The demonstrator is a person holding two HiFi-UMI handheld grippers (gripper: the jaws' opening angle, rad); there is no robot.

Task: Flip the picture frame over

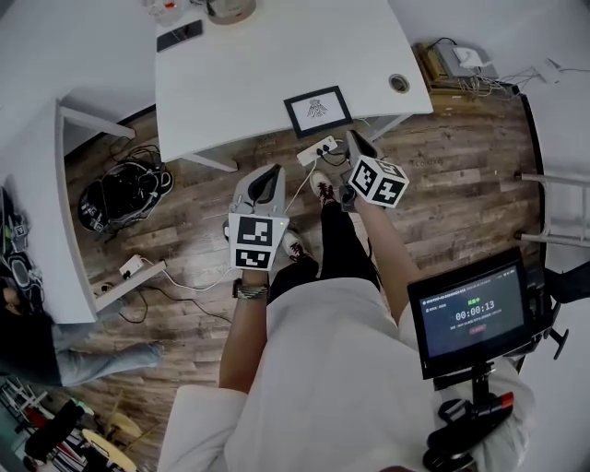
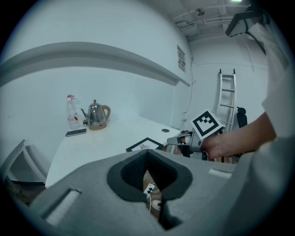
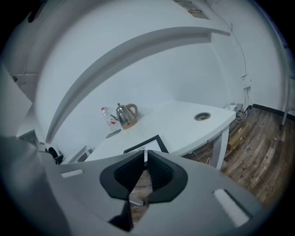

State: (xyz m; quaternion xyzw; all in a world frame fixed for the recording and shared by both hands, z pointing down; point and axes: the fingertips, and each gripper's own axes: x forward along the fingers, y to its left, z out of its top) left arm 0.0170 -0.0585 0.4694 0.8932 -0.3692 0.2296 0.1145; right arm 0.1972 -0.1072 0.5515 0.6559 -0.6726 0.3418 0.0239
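The picture frame [image 1: 317, 111], black-edged with a white drawing facing up, lies near the front edge of the white table [image 1: 240, 74]. It also shows as the frame [image 2: 145, 144] in the left gripper view and the frame [image 3: 150, 144] in the right gripper view. My left gripper [image 1: 267, 175] hangs over the floor short of the table, its tips together and empty [image 2: 147, 153]. My right gripper [image 1: 355, 136] is at the table's edge just right of the frame, apart from it. Its jaws stand almost together with nothing between them [image 3: 145, 153].
A kettle [image 1: 230, 9], a bottle [image 1: 164, 7] and a phone [image 1: 179, 35] sit at the table's far side. A cable hole [image 1: 398, 83] is at its right end. A power strip [image 1: 316, 150] lies on the wood floor below. A timer screen [image 1: 473, 313] stands at right.
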